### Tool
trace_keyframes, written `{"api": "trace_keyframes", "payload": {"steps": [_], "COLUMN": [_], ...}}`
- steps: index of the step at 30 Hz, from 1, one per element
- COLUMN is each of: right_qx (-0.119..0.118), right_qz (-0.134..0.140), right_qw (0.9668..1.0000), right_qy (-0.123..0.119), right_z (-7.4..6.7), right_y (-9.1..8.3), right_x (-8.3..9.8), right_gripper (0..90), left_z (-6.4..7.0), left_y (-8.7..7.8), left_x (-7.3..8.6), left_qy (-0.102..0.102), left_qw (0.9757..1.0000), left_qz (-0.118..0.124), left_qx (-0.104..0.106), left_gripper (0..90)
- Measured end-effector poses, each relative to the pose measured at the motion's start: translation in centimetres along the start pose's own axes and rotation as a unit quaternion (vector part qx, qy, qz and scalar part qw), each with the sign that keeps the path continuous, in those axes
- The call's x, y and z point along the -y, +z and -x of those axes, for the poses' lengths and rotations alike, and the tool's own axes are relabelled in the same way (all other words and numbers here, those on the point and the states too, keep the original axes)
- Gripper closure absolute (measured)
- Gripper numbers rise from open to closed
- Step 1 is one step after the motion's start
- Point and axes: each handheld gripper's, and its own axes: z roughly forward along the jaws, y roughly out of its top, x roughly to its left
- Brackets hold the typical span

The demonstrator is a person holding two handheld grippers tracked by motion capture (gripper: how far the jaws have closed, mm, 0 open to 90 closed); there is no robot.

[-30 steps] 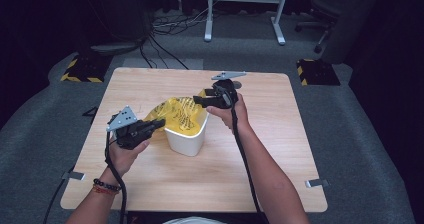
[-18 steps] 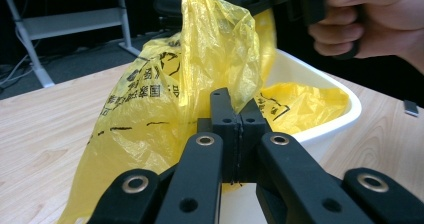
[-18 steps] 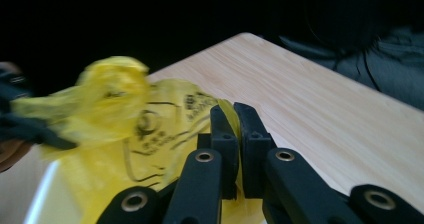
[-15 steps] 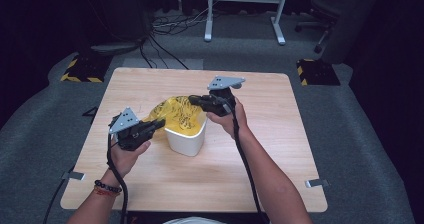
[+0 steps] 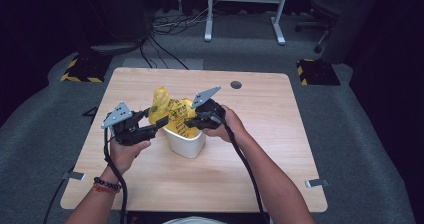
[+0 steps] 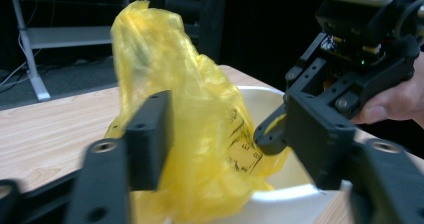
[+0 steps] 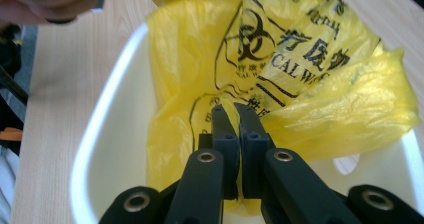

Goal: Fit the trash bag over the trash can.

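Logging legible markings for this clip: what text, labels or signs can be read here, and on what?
Biohazard symbol, black: on the yellow bag in the white bin.
"CAL W": cut-off English line on the same bag.
Chinese characters above that line: visible, but I cannot read them reliably.
Smaller print near the right gripper: creased, unreadable.
Print in the left gripper view: blurred.

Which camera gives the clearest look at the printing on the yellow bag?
The right gripper view: the black symbol and lettering on the yellow bag are sharp. The left gripper view catches a little print; the high view shows small dark marks.
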Motion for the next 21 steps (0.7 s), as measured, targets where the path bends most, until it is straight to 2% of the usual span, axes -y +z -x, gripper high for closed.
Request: {"api": "trace_keyframes", "payload": {"steps": [1, 2, 4, 6, 8, 11, 13, 15, 16, 18, 21], "right_qx": [0.003, 0.004, 0.009, 0.006, 0.012, 0.017, 0.016, 0.014, 0.017, 0.021, 0.03], "right_qz": [-0.01, -0.018, -0.034, -0.036, -0.049, -0.056, -0.047, -0.036, -0.029, -0.013, 0.018], "right_qw": [0.9999, 0.9998, 0.9994, 0.9993, 0.9987, 0.998, 0.9986, 0.999, 0.9992, 0.9994, 0.9991], "right_qy": [0.001, 0.003, -0.002, 0.0, -0.011, -0.023, -0.02, -0.023, -0.023, -0.025, -0.025], "right_z": [0.0, 0.1, 0.1, 0.1, 0.1, 0.0, 0.0, -0.2, -0.3, -0.6, -1.0], "right_y": [0.2, 0.3, 0.7, 0.7, 0.7, 0.8, 0.7, 0.6, 0.6, 0.2, -0.7], "right_x": [-0.1, -0.1, -0.2, -0.3, -0.4, -0.4, -0.2, 0.0, 0.1, 0.5, 0.7], "right_gripper": [88.8, 88.9, 89.0, 89.0, 89.0, 88.2, 84.5, 76.6, 68.8, 63.3, 49.4], "left_z": [0.0, 0.0, 0.1, 0.1, 0.3, 0.5, 0.6, 0.7, 0.7, 0.7, 1.0], "left_y": [0.3, 0.7, 1.2, 1.8, 2.4, 3.3, 3.6, 3.6, 3.6, 3.5, 3.3], "left_x": [-0.3, -0.5, -1.0, -1.4, -1.7, -1.7, -1.5, -1.4, -1.3, -1.3, -1.3], "left_qy": [0.0, -0.001, 0.004, 0.009, 0.021, 0.04, 0.048, 0.062, 0.063, 0.064, 0.076], "left_qw": [1.0, 0.9998, 0.9996, 0.9991, 0.998, 0.9945, 0.9943, 0.9938, 0.9943, 0.9949, 0.9949], "left_qz": [-0.009, -0.018, -0.024, -0.038, -0.051, -0.079, -0.08, -0.074, -0.071, -0.061, -0.053], "left_qx": [-0.002, -0.003, -0.013, -0.016, -0.03, -0.056, -0.052, -0.055, -0.05, -0.047, -0.041], "left_gripper": [28.3, 27.5, 27.4, 27.5, 29.6, 44.0, 62.5, 77.4, 83.4, 88.3, 89.1]}}
